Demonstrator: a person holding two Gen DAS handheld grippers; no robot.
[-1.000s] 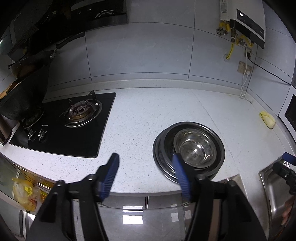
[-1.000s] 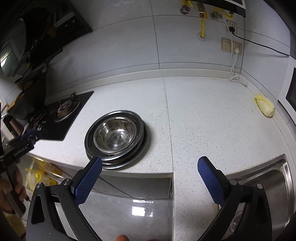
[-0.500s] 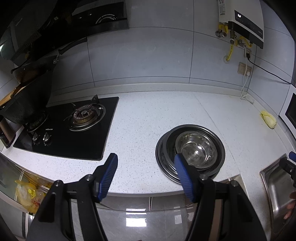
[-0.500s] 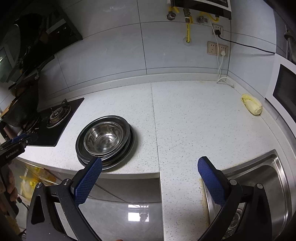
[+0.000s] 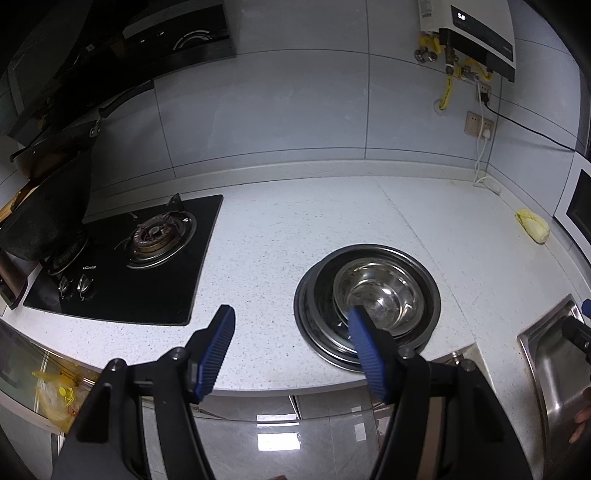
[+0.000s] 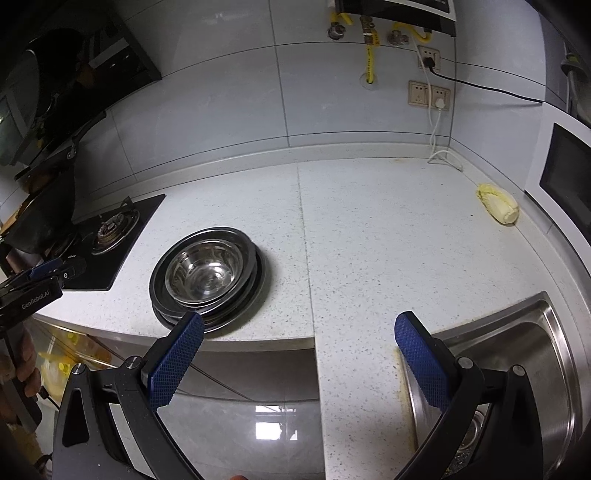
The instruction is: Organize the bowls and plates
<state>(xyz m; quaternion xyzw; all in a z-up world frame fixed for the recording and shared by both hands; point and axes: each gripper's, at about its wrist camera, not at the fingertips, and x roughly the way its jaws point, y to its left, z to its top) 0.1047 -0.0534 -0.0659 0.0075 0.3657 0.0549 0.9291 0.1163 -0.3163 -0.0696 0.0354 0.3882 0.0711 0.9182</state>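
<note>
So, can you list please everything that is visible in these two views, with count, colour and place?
steel bowl: one, silver, on top of the plate stack
steel plates: a stack, count unclear, dark silver, near the counter's front edge
counter: one, speckled white
gas hob: one, black, left part of counter
wok: one, black, on the hob's far-left burner
cabbage: one, pale yellow, right back corner
sink: one, steel, right front
water heater: one, white and black, on wall
left claw: open, blue pads, empty
right claw: open, blue pads, empty
</note>
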